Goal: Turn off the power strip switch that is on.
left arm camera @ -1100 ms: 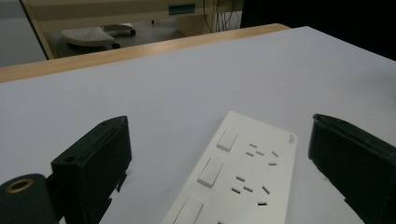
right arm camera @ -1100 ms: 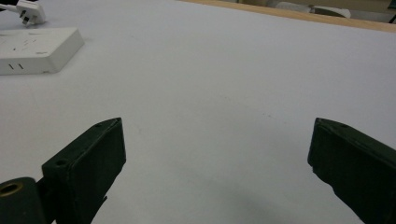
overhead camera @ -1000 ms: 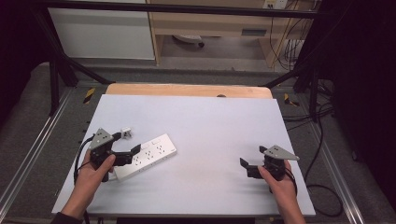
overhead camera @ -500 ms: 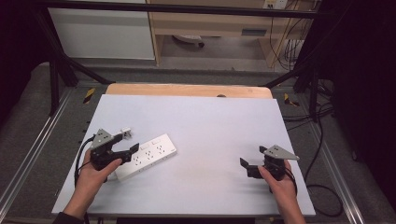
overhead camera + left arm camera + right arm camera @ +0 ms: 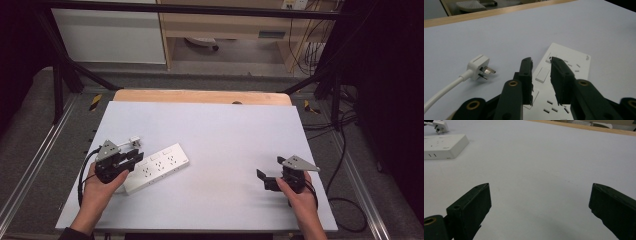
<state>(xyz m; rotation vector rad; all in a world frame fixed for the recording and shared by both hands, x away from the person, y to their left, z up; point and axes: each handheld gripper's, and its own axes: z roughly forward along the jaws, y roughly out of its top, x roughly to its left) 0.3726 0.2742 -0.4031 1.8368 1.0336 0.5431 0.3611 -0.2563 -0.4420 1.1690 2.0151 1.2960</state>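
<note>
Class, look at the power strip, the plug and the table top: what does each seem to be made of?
Power strip: likely hard white plastic, with a smooth moulded face.
Plug: white plastic body with grey, metal-looking pins.
Table top: a matt pale sheet, material unclear, with a wood-coloured board along its far edge.

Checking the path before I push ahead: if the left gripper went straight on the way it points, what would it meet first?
Most likely the white power strip: the left gripper has its jaws just above the strip's face, aimed along it. The plug lies off to the side, apart from that line. Depth is hard to judge.
</note>
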